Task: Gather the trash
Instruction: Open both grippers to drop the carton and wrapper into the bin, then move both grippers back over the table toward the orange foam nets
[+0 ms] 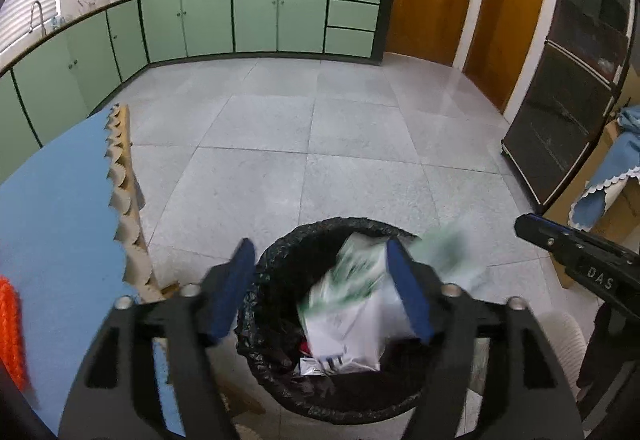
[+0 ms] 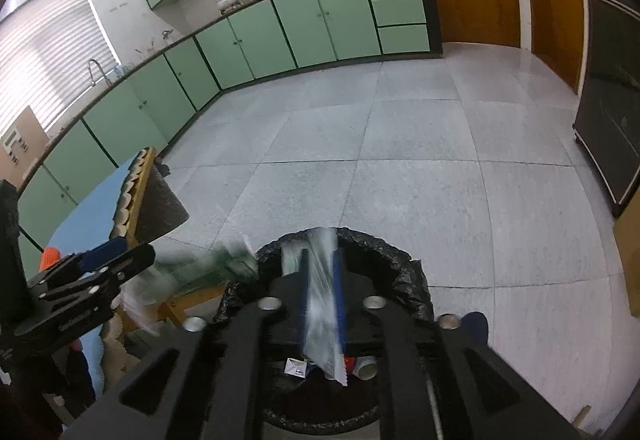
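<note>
A round bin with a black liner (image 1: 280, 304) stands on the tiled floor under both grippers; it also shows in the right wrist view (image 2: 400, 272). My left gripper (image 1: 322, 292) is open above it, and a white-and-green plastic wrapper (image 1: 348, 316), blurred by motion, sits loose between the blue pads over the bin mouth. My right gripper (image 2: 320, 304) is shut on a clear plastic bag (image 2: 320, 320) that hangs over the bin. Small packets and a can (image 2: 366, 366) lie inside the bin. The left gripper shows at the left of the right wrist view (image 2: 108, 260).
A table with a blue scalloped cloth (image 1: 60, 207) is at the left, an orange item (image 1: 10, 324) on it. Green kitchen cabinets (image 1: 256, 15) line the far wall. A dark cabinet (image 1: 568, 87) and a cloth-covered box (image 1: 608, 179) stand at the right.
</note>
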